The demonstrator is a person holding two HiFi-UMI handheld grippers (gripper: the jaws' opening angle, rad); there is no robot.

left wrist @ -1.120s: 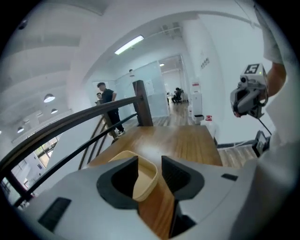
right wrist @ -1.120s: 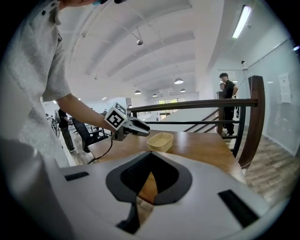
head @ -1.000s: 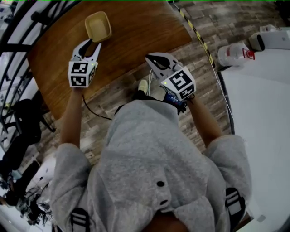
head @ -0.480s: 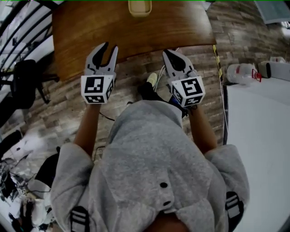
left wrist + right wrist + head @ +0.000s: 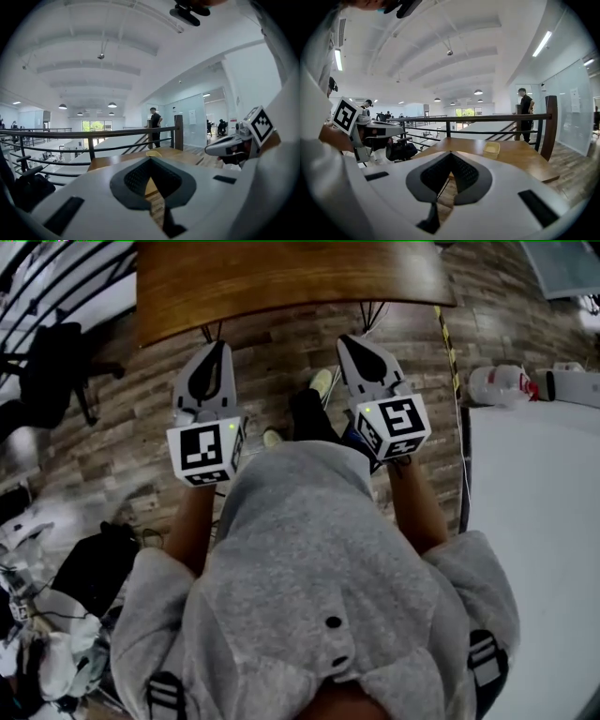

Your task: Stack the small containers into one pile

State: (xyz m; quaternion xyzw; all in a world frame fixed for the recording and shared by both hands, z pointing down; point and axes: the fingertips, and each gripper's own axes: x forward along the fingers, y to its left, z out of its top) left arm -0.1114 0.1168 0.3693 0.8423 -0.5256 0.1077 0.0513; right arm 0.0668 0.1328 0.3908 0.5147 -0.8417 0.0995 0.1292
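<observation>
Now both tongs hang over the wooden floor [image 5: 281,381], just off the near edge of the table [image 5: 281,282]. The left gripper [image 5: 218,348] has just been closing; its jaws meet on nothing. The right gripper [image 5: 345,339] is closed and empty. The stack of small containers [image 5: 491,149] sits toward the table's far edge, before a railing [image 5: 487,121]. A black chair [image 5: 52,371] stands off its left corner.

1. Two grippers were in view: the left gripper [image 5: 216,348] and the right gripper [image 5: 352,341].
2. Two marker cubes [image 5: 206,451], one on each gripper.
3. One wooden table [image 5: 281,277].
4. One pile of containers [image 5: 491,149]; the number in it could not be told.
5. One black chair [image 5: 52,371].
6. One person [image 5: 525,112] at the railing.
</observation>
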